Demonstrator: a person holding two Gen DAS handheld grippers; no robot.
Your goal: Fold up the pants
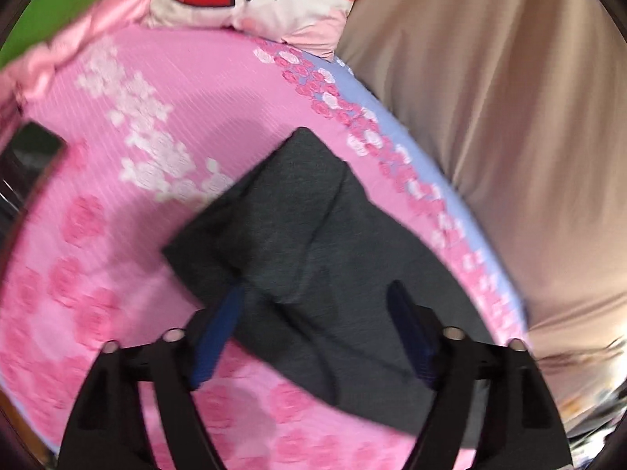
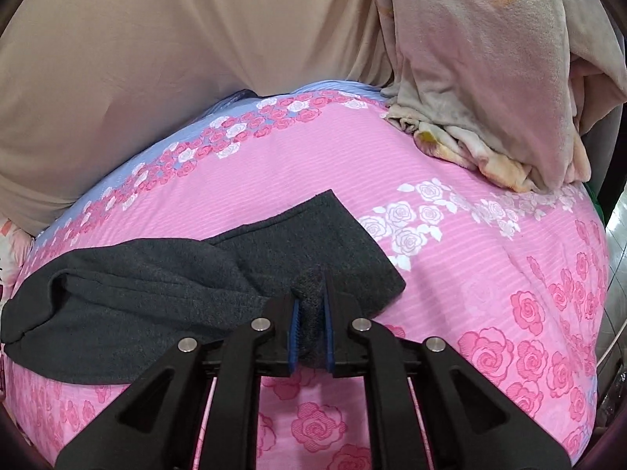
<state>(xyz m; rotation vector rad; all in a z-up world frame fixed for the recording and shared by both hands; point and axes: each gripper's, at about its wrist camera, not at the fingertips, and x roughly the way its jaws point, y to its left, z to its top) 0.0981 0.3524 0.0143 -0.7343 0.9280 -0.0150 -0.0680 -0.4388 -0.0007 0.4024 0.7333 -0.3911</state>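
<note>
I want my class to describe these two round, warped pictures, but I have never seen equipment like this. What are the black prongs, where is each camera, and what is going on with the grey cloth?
No robot here: a person holds a two-finger gripper in each hand, each carrying a wide-angle camera that looks along its fingers. The left gripper stands open above the dark grey pants. In the other picture the right gripper is shut on a bunched fold of the same pants. They lie on a pink rose-print bedsheet, with a crumpled blanket further back.
</note>
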